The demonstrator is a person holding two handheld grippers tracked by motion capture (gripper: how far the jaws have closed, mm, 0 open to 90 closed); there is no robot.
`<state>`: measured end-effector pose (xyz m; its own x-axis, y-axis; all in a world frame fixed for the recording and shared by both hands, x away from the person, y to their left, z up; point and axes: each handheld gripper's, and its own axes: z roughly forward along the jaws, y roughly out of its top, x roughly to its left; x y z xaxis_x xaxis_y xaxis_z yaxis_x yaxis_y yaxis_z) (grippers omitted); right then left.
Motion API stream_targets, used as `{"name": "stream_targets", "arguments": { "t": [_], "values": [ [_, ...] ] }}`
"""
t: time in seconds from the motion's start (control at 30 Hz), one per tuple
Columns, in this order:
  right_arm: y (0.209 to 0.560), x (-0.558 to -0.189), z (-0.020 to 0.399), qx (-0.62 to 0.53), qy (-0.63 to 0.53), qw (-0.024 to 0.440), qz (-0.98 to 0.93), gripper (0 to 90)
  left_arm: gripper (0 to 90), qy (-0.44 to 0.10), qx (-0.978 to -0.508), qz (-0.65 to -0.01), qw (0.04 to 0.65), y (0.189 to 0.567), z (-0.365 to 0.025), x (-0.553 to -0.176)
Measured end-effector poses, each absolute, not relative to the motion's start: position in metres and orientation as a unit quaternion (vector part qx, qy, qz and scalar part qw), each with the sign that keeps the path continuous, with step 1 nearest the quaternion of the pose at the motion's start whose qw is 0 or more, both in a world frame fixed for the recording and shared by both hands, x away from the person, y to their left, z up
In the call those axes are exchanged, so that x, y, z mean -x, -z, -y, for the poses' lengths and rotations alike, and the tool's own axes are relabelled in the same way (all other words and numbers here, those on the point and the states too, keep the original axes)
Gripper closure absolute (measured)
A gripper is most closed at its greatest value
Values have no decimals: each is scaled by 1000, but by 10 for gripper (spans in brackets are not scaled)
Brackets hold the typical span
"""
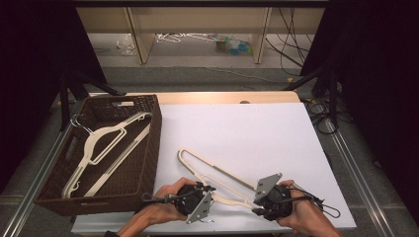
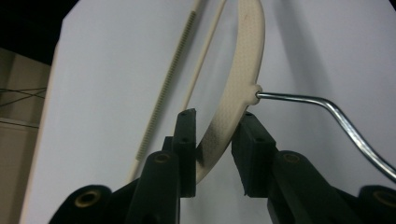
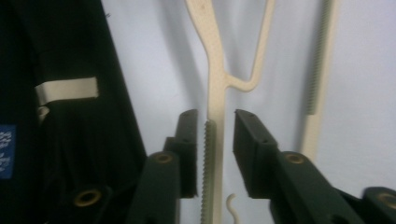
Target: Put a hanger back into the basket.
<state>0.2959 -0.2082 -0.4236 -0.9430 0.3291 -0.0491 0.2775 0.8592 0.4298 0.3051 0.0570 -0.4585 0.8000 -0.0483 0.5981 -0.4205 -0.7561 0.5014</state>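
Lifting the cream hanger off the white worktop is the step in hand, and it is being worked from both ends. The left hand-held gripper is straddling the curved shoulder next to the metal hook: one pad is touching the plastic, the other is standing a little off, so the jaws are apart around it and not yet clamped. The right hand-held gripper is bracketing the notched arm near its tip, with a gap showing on each side. No earlier picture is on hand, so only this stance is being described. Doing it well probably means closing both sets of jaws squarely across the thin plastic before raising it, keeping the two ends level, then carrying it toward the brown wicker basket, where another hanger is already lying.
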Motion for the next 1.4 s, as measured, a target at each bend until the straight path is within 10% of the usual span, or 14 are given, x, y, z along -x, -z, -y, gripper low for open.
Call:
{"name": "stream_targets", "arguments": {
  "t": [0.27, 1.1, 1.4],
  "values": [
    [389, -284, 207, -195, -316, 178, -911, 413, 803, -306, -888, 110, 325, 429, -49, -311],
    [401, -264, 211, -217, -397, 157, -878, 303, 855, -156, -830, -212, 491, 322, -112, -346],
    [407, -266, 213, -237, -397, 152, -873, 255, 856, -109, -812, -233, 523, 285, -135, -345]
  ]
}}
